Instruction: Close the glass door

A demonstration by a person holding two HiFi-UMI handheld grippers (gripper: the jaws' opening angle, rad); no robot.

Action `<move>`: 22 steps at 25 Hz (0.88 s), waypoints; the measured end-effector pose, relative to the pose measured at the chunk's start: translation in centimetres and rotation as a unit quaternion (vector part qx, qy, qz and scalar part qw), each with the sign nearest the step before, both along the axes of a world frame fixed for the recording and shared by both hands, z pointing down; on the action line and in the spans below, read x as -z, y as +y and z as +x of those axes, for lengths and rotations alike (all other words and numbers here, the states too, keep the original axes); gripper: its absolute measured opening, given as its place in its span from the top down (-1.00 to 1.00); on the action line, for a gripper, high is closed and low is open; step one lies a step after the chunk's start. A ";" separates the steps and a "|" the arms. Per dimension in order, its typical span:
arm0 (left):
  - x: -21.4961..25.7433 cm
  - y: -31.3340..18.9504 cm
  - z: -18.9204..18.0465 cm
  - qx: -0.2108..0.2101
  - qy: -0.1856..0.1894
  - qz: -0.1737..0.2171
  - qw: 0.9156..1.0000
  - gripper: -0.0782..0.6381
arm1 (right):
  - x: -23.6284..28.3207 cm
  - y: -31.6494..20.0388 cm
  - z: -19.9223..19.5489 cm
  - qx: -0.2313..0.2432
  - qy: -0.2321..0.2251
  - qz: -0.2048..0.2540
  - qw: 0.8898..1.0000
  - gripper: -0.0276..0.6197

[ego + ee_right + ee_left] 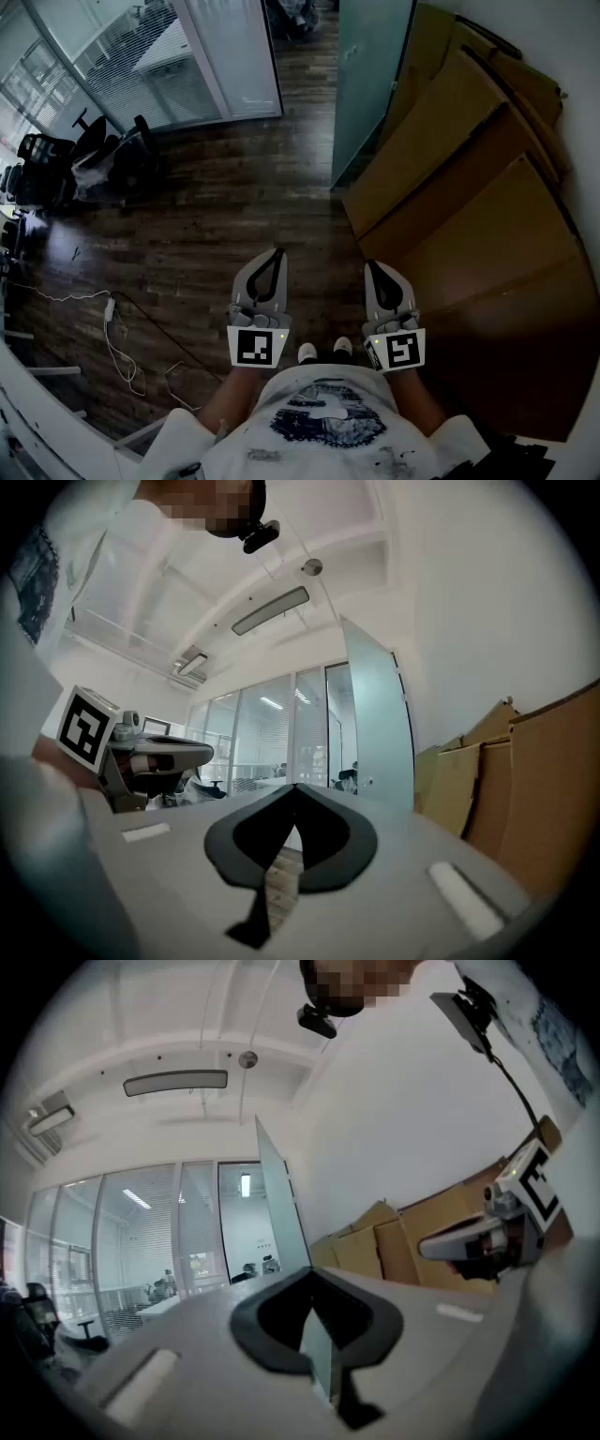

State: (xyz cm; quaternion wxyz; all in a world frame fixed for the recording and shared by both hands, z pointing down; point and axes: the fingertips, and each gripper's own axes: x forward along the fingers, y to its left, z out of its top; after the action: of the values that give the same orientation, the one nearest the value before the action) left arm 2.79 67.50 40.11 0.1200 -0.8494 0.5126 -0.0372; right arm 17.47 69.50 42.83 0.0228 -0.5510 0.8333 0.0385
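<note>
Where cardboard (469,159) leans, glass door (370,75) stands.

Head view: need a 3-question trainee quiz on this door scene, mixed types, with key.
1. What leans on the wall right of the glass door?
2. The left tongs and right tongs are: A open; B shut, empty; C shut on the door.
3. True or false: the tongs touch the door.
Key: 1 cardboard sheets; 2 B; 3 false.

cardboard sheets (469,159) against wall (583,47) | office chairs (56,155) left | cable (117,349) on floor (234,202)
</note>
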 end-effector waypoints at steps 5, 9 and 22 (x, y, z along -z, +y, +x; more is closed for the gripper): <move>0.6 -0.2 1.1 0.004 0.002 0.004 1.000 0.79 | 0.6 -0.2 1.0 0.008 -0.002 0.005 1.000 0.89; 1.2 -0.2 1.6 0.009 0.008 0.009 1.000 0.79 | 1.1 -0.3 1.5 0.013 -0.004 0.015 1.000 0.89; 0.2 0.5 4.3 0.023 0.011 -0.012 1.000 0.79 | 0.8 0.1 4.8 0.012 -0.023 0.008 1.000 0.89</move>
State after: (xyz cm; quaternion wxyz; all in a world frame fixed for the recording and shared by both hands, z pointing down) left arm 7.09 68.02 39.95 0.1029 -0.8390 0.5330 -0.0368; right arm 22.24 69.59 42.05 0.0473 -0.5413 0.8389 0.0321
